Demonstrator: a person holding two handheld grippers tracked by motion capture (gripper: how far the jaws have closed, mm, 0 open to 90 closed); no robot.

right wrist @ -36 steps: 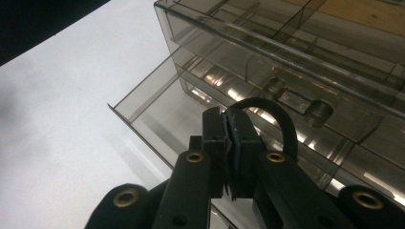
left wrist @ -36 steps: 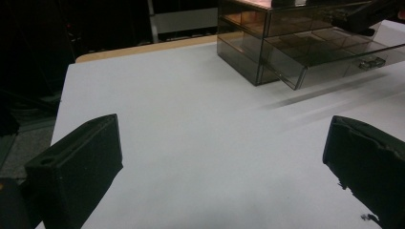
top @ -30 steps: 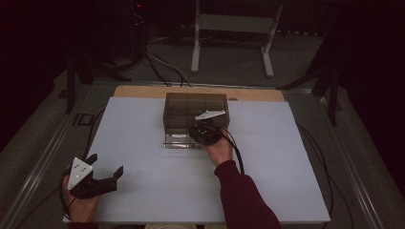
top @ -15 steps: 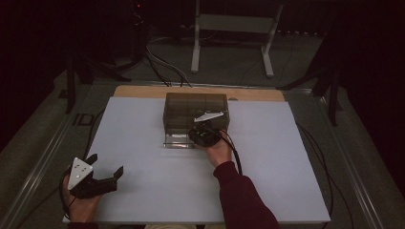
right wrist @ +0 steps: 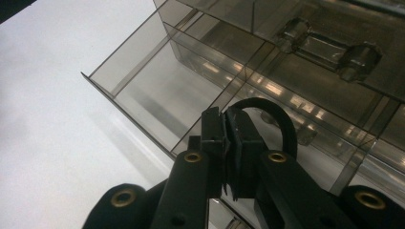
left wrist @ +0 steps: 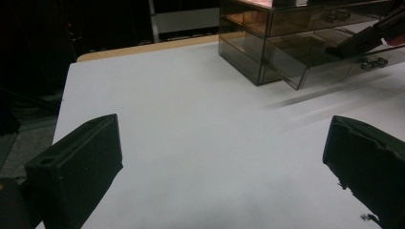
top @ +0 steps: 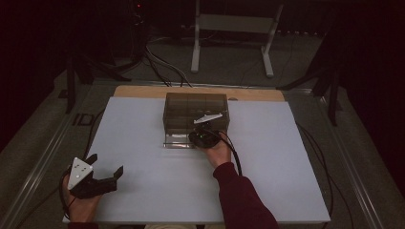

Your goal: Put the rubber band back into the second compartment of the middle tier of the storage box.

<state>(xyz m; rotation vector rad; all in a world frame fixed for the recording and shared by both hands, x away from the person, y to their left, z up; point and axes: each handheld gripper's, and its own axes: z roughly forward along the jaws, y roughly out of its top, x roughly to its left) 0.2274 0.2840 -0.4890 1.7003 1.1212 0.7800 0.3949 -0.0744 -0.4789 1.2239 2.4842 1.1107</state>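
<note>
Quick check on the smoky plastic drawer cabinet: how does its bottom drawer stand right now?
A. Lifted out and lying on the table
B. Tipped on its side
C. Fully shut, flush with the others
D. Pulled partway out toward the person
D: the bottom drawer juts out from the drawer cabinet, with the right tongs closed at its front.

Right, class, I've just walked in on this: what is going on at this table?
A person works at a white table with a gripper in each hand. The right gripper, jaws shut, is at the front of a smoky clear drawer cabinet, whose bottom drawer stands pulled partway out. Whether it holds the drawer's handle cannot be told. The left gripper rests open near the table's near left corner.
</note>
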